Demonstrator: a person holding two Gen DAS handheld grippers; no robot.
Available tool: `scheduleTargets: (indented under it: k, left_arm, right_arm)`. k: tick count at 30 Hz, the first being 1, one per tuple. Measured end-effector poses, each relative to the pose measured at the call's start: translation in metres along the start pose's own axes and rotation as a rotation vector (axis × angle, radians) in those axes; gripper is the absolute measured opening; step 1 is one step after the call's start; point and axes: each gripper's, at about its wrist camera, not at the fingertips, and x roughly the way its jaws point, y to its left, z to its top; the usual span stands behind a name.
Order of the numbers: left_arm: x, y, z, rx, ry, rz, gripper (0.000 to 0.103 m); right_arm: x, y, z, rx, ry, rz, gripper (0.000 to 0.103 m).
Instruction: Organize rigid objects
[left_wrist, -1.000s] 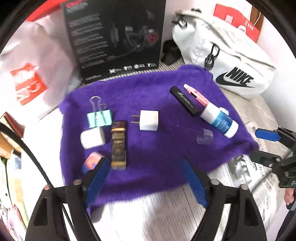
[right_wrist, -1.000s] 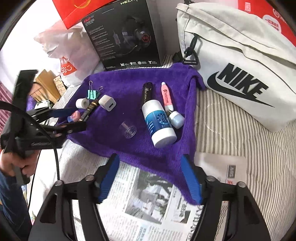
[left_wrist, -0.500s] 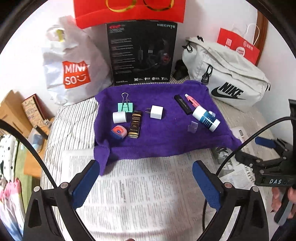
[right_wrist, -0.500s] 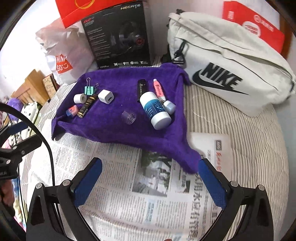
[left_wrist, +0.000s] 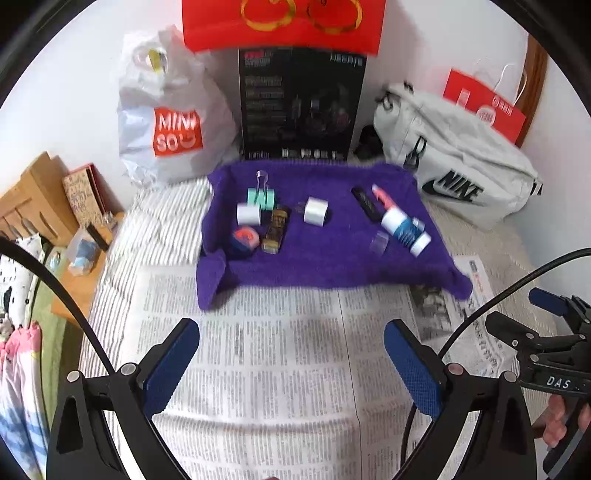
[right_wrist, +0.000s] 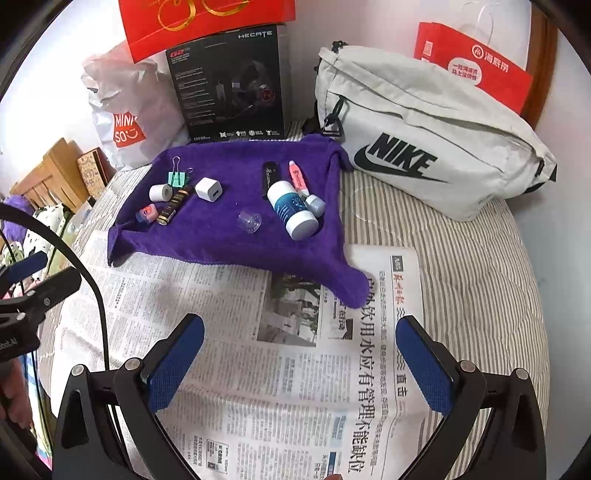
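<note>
A purple cloth (left_wrist: 325, 258) (right_wrist: 221, 236) lies on the bed with small objects on it: a green binder clip (left_wrist: 261, 197) (right_wrist: 178, 178), a white roll (left_wrist: 248, 214) (right_wrist: 160, 192), a brown-gold bar (left_wrist: 276, 229) (right_wrist: 174, 204), a pink-blue round item (left_wrist: 243, 238) (right_wrist: 146, 213), a white charger (left_wrist: 316, 209) (right_wrist: 208, 189), a black tube (left_wrist: 364, 201) (right_wrist: 269, 177), a pink tube (right_wrist: 298, 178), a white-blue bottle (left_wrist: 404, 230) (right_wrist: 291, 210) and a clear cap (left_wrist: 377, 242) (right_wrist: 250, 221). My left gripper (left_wrist: 291, 363) and right gripper (right_wrist: 299, 363) are open, empty, over newspaper, well short of the cloth.
Newspaper (left_wrist: 277, 369) (right_wrist: 258, 350) covers the striped bedding in front. Behind the cloth stand a black headset box (left_wrist: 301, 107) (right_wrist: 229, 81), a Miniso bag (left_wrist: 170, 122), a white Nike bag (left_wrist: 454, 173) (right_wrist: 424, 136) and red bags. Wooden furniture (left_wrist: 33, 192) is at left.
Both grippers have pulled back from the cloth toward the near side and opened wider. The pink-blue item that was by my left finger now lies free on the cloth.
</note>
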Motion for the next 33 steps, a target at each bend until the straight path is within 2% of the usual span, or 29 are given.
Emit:
scheduleTargets:
  k: [3,5,8,33]
  left_arm:
    - [-0.004,-0.005,0.003,0.039,-0.019,0.019,0.101]
    - [-0.005,-0.006,0.005,0.032,-0.024,0.022,0.101]
    - [-0.008,-0.004,0.004,0.006,-0.030,-0.014,0.101]
    - [-0.009,-0.003,0.007,0.031,-0.014,0.023,0.101]
  right_arm:
    - [-0.008,-0.001,0.000,0.009,-0.026,0.030,0.102]
    - [-0.009,-0.002,0.000,0.015,-0.034,0.026,0.102]
    - [-0.010,-0.004,0.000,0.022,-0.033,0.024,0.102]
    - [-0.009,-0.005,-0.002,0.041,-0.023,-0.001,0.102]
